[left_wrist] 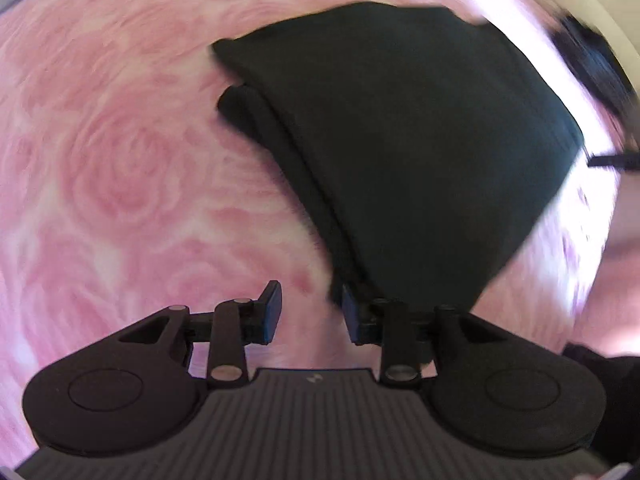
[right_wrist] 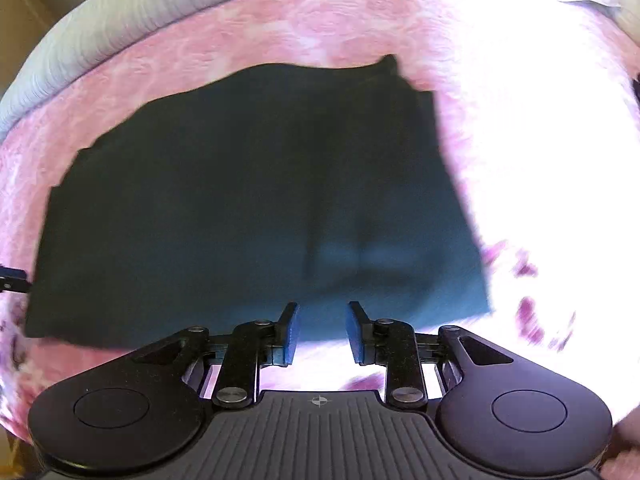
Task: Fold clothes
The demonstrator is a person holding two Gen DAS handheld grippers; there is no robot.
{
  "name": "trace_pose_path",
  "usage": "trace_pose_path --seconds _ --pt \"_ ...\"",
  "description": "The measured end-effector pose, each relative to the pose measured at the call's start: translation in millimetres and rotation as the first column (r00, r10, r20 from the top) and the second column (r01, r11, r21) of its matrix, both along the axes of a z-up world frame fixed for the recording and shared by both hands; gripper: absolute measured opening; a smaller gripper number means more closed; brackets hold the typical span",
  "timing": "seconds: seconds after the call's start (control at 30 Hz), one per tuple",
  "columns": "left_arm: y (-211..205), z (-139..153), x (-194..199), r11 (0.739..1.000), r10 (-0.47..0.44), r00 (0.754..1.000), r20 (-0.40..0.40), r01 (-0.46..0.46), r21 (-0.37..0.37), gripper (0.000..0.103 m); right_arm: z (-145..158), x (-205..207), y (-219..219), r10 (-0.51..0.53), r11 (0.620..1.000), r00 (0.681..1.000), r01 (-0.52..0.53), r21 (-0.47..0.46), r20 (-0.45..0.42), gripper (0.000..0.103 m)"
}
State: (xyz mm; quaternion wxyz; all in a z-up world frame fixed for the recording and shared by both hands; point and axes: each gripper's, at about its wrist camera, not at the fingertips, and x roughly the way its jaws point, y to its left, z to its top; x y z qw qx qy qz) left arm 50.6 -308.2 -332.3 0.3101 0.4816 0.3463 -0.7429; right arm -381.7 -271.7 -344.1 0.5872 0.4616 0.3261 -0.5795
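Dark garment folded flat on the pink bedspread, both grippers free of it.

Left gripper (left_wrist: 308,312) jaws apart, nothing between them, at the near corner of the dark garment (left_wrist: 400,140). Right gripper (right_wrist: 320,332) also parted and empty, over the garment's near edge. Pink rose-print bedspread (left_wrist: 120,160) carries it; white ribbed cover (right_wrist: 100,40) lies along the far edge.

**Setting: Home Bedroom**

The work surface is a bed covered by a pink rose-patterned bedspread (right_wrist: 280,24). A white ribbed blanket (right_wrist: 100,44) borders it at 11 o'clock in the right wrist view. A folded dark garment (right_wrist: 240,200) lies on the bedspread.
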Motion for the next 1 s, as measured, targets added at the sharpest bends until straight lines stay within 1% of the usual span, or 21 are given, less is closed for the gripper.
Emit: trace_pose_path --seconds 0.03,0.1,0.17,0.2,0.23,0.27,0.33,0.4,0.43,0.47,0.5,0.6,0.7,0.73,0.8,0.83,0.87,0.9,0.93,0.97,1.0 --pt "1 4 3 0.997 -0.072 0.997 0.010 0.072 -0.031 0.028 2 22 7 -0.006 1.000 1.000 0.006 0.001 0.002 0.032" --pt "2 13 8 0.971 -0.210 0.976 0.048 0.215 -0.107 0.031 3 71 18 0.014 1.000 1.000 -0.014 0.010 0.013 0.035" --pt "2 16 8 0.922 -0.319 0.941 0.114 0.336 -0.190 0.041 5 121 24 0.080 0.997 0.997 -0.080 0.013 0.019 0.039" --pt "2 17 8 0.890 -0.367 0.918 0.152 0.394 -0.228 0.043 6 145 26 0.139 0.990 0.990 -0.139 0.011 0.009 0.040" --pt "3 16 7 0.849 -0.416 0.888 0.196 0.456 -0.266 0.049 8 171 29 0.216 0.976 0.976 -0.216 0.005 -0.008 0.042" --pt "6 12 5 0.797 -0.464 0.851 0.246 0.522 -0.304 0.054 10 195 32 0.306 0.952 0.951 -0.307 -0.006 -0.038 0.046" --pt "11 5 1 0.672 -0.543 0.763 0.350 0.645 -0.364 0.060 9 231 40 0.439 0.896 0.892 -0.443 -0.017 -0.107 0.049" --pt "15 -3 -3 0.527 -0.593 0.663 0.457 0.749 -0.402 0.062 3 255 48 0.502 0.861 0.852 -0.509 -0.011 -0.147 0.050" --pt "14 -9 -6 0.463 -0.603 0.621 0.500 0.784 -0.414 0.062 0 267 51 0.532 0.841 0.830 -0.541 -0.007 -0.166 0.050" --pt "12 -14 -8 0.410 -0.610 0.588 0.532 0.808 -0.424 0.062 -2 276 54 0.544 0.833 0.820 -0.553 -0.004 -0.178 0.050" --pt "11 -19 -11 0.349 -0.617 0.550 0.563 0.832 -0.430 0.062 -6 280 57 0.531 0.842 0.829 -0.540 -0.002 -0.179 0.050" --pt "6 -39 -17 0.143 -0.630 0.413 0.657 0.894 -0.424 0.064 -13 293 62 0.473 0.876 0.860 -0.482 -0.005 -0.190 0.050" --pt "0 -57 -18 -0.036 -0.630 0.298 0.717 0.911 -0.410 0.064 -23 306 63 0.409 0.907 0.890 -0.421 -0.014 -0.203 0.053" --pt "-2 -63 -17 -0.092 -0.629 0.264 0.731 0.909 -0.408 0.063 -26 314 61 0.400 0.911 0.890 -0.413 -0.015 -0.218 0.054" --pt "-7 -71 -13 -0.192 -0.628 0.211 0.749 0.891 -0.412 0.063 -30 334 58 0.407 0.902 0.873 -0.430 -0.030 -0.270 0.055" --pt "-10 -74 -12 -0.225 -0.632 0.190 0.752 0.883 -0.412 0.059 -32 343 56 0.412 0.896 0.861 -0.443 -0.041 -0.298 0.056" --pt "-13 -75 -13 -0.237 -0.641 0.176 0.747 0.881 -0.410 0.050 -34 352 54 0.416 0.889 0.849 -0.456 -0.051 -0.326 0.057" --pt "-17 -77 -13 -0.241 -0.651 0.163 0.742 0.882 -0.405 0.034 -38 362 52 0.426 0.878 0.827 -0.475 -0.051 -0.366 0.057" --pt "-22 -79 -14 -0.235 -0.661 0.150 0.735 0.889 -0.393 0.023 -45 372 50 0.443 0.864 0.792 -0.503 -0.037 -0.420 0.057" --pt "-24 -81 -15 -0.236 -0.668 0.143 0.730 0.890 -0.389 0.020 -52 383 48 0.458 0.848 0.753 -0.530 -0.021 -0.473 0.057" --pt "-23 -81 -14 -0.242 -0.672 0.140 0.728 0.887 -0.394 0.019 -59 390 46 0.471 0.834 0.714 -0.551 -0.001 -0.518 0.057"
